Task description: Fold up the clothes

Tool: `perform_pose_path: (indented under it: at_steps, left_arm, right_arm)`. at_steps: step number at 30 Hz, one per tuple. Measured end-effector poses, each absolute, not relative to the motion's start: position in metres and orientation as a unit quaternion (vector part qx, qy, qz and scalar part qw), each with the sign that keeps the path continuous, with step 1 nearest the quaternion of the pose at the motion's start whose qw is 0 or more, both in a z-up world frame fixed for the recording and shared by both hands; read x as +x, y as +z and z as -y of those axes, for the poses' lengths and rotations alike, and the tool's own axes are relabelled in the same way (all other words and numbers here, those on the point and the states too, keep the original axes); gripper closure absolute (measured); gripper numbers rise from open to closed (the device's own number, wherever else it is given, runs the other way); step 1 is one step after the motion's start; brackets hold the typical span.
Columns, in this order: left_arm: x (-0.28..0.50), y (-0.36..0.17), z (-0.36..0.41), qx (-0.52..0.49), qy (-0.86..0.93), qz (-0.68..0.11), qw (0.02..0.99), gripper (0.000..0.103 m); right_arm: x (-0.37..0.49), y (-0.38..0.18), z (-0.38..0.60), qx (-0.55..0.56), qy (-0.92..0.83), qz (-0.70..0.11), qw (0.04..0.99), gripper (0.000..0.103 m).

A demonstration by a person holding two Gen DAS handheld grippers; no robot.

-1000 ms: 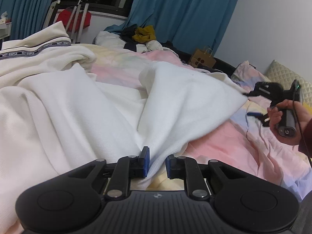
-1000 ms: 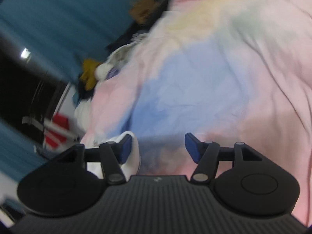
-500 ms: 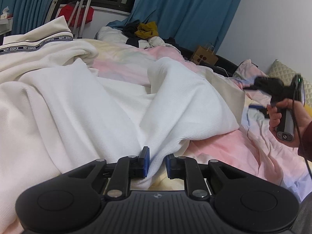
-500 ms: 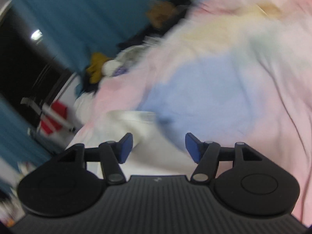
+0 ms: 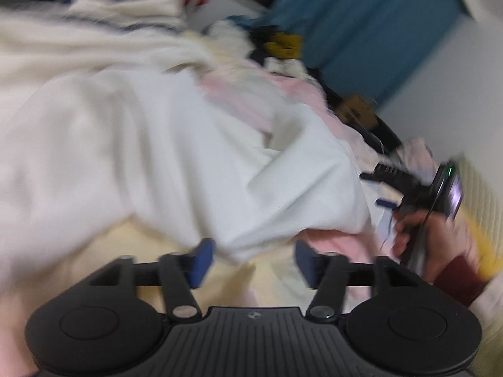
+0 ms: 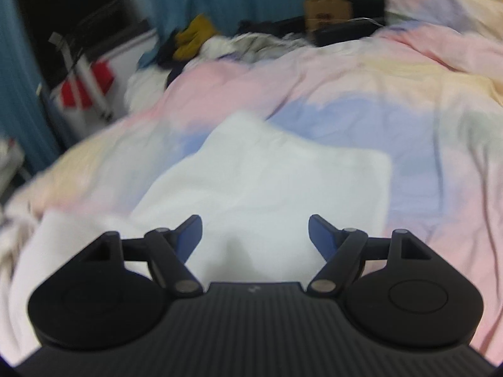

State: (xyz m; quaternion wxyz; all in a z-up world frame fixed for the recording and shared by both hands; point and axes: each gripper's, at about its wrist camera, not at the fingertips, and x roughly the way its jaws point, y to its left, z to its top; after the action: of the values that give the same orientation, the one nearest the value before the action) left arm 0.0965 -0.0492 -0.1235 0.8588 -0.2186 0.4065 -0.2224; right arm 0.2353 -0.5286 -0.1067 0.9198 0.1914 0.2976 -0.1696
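White garment [image 5: 176, 157] sprawled across centre frame over the pastel duvet [image 6: 424, 119], one folded flap [image 6: 283, 176] mid-frame in the right view. Left gripper [image 5: 251, 262] spread wide, gripping nothing, hem just ahead. Right gripper [image 6: 255, 235] likewise parted above the cloth. Blurred, so contact apparently absent. Risk: flap springing back or bunching if regrasped through several layers.

Both views are smearing with motion blur. In the left wrist view the white garment [image 5: 176, 157] is losing its weave, and the curtain [image 5: 361, 31] is streaking diagonally. Soft, even room light is falling with no glare; a faint shadow is lying under the left gripper [image 5: 251, 262]. In the right wrist view the duvet [image 6: 408, 100] is looking hazy, and fisheye bending is darkening the corners.
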Motion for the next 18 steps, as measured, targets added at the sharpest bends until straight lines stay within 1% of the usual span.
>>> perform_pose_path:
  at_steps: [1, 2, 5, 10, 11, 13, 15, 18]
  left_arm:
    - [0.092, -0.124, 0.041, -0.244, -0.208, -0.418, 0.85, 0.027]
    - [0.087, -0.124, 0.033, -0.269, -0.194, -0.429, 0.84, 0.024]
    - [0.07, -0.141, 0.002, -0.37, -0.153, -0.447, 0.8, 0.024]
    - [0.076, -0.172, -0.05, -0.522, -0.049, -0.416, 0.743, 0.024]
    - [0.079, -0.177, -0.059, -0.541, -0.031, -0.407, 0.736, 0.026]
    - [0.083, -0.175, -0.067, -0.556, -0.006, -0.388, 0.735, 0.028]
    - [0.086, -0.173, -0.075, -0.572, 0.022, -0.374, 0.729, 0.033]
    - [0.088, -0.167, -0.088, -0.587, 0.055, -0.364, 0.721, 0.053]
  right_arm:
    - [0.239, -0.107, 0.518, 0.177, -0.162, -0.307, 0.921, 0.027]
    - [0.242, -0.107, 0.508, 0.162, -0.154, -0.316, 0.922, 0.027]
    - [0.244, -0.099, 0.483, 0.14, -0.129, -0.315, 0.93, 0.027]
    - [0.247, -0.093, 0.463, 0.111, -0.114, -0.317, 0.935, 0.027]
    - [0.247, -0.093, 0.464, 0.107, -0.116, -0.319, 0.934, 0.027]
    - [0.247, -0.098, 0.472, 0.118, -0.125, -0.326, 0.93, 0.027]
    - [0.25, -0.104, 0.483, 0.136, -0.138, -0.331, 0.923, 0.027]
    - [0.251, -0.115, 0.497, 0.153, -0.158, -0.339, 0.915, 0.027]
